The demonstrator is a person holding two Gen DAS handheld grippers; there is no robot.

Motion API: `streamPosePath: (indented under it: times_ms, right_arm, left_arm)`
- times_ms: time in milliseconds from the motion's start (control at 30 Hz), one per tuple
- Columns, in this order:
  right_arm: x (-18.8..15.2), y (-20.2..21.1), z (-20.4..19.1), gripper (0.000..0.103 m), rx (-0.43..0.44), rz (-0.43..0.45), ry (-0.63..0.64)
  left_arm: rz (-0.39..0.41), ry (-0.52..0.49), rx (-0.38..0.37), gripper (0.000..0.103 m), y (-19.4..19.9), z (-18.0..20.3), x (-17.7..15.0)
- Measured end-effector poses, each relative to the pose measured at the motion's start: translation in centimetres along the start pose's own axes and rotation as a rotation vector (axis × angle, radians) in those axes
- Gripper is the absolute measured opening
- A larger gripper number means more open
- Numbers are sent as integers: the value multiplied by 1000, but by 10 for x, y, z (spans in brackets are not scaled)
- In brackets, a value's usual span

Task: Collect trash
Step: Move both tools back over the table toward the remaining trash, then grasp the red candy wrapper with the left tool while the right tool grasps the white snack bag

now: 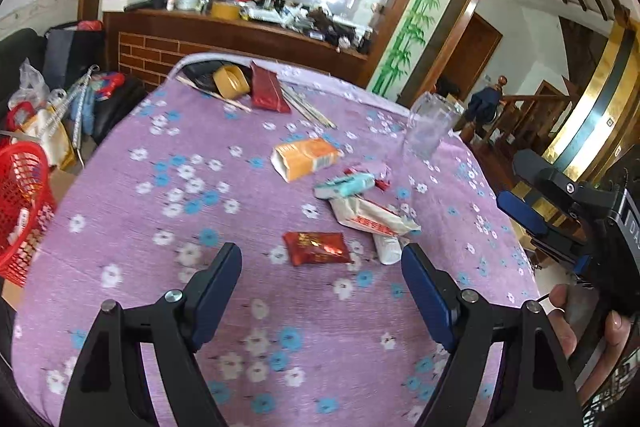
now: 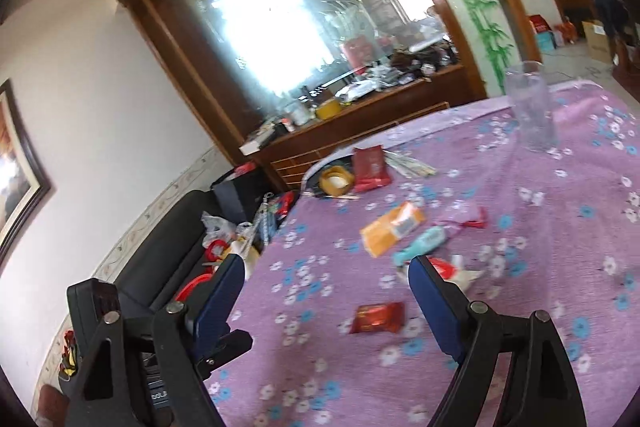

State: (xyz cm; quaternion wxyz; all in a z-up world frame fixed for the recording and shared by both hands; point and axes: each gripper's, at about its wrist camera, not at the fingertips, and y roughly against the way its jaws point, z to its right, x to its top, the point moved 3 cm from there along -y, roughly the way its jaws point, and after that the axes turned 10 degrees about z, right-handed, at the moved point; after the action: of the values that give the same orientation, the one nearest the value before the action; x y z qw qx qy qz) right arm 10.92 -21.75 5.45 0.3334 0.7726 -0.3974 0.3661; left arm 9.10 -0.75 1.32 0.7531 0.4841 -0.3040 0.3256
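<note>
Trash lies scattered on a purple flowered tablecloth: a red foil packet, a white wrapper with red print, a white tube, a teal wrapper and an orange carton. My left gripper hovers open just short of the red packet, its jaws empty. My right gripper is also open and empty, above the cloth short of the red packet, orange carton and teal wrapper. It shows at the right edge of the left wrist view, held by a hand.
A clear plastic cup stands upright at the far right of the table. At the far edge lie a dark red packet, a yellow tape roll and chopsticks. A red mesh basket sits left of the table, beside bags and clutter.
</note>
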Motion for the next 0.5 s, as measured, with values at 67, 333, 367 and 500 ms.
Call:
streamPosePath:
  times_ms: [67,333,367,500]
  right_arm:
    - [3,-5,16,87,-17,-11,-19]
    - [8,-48,77,87,-78,-89,-87]
    - [6,-57,83,87,-80,-112,-91]
    - [-3,-94,92,87,-80,-193,-81]
  left_arm:
    - [-29,12,-6,82,-14,6,-3]
    - [-108,39,26,82,-59,11,-13]
    - [-118,42,27,82,-65,11,-15]
    - [-155,31,54,82,-89,8,-22]
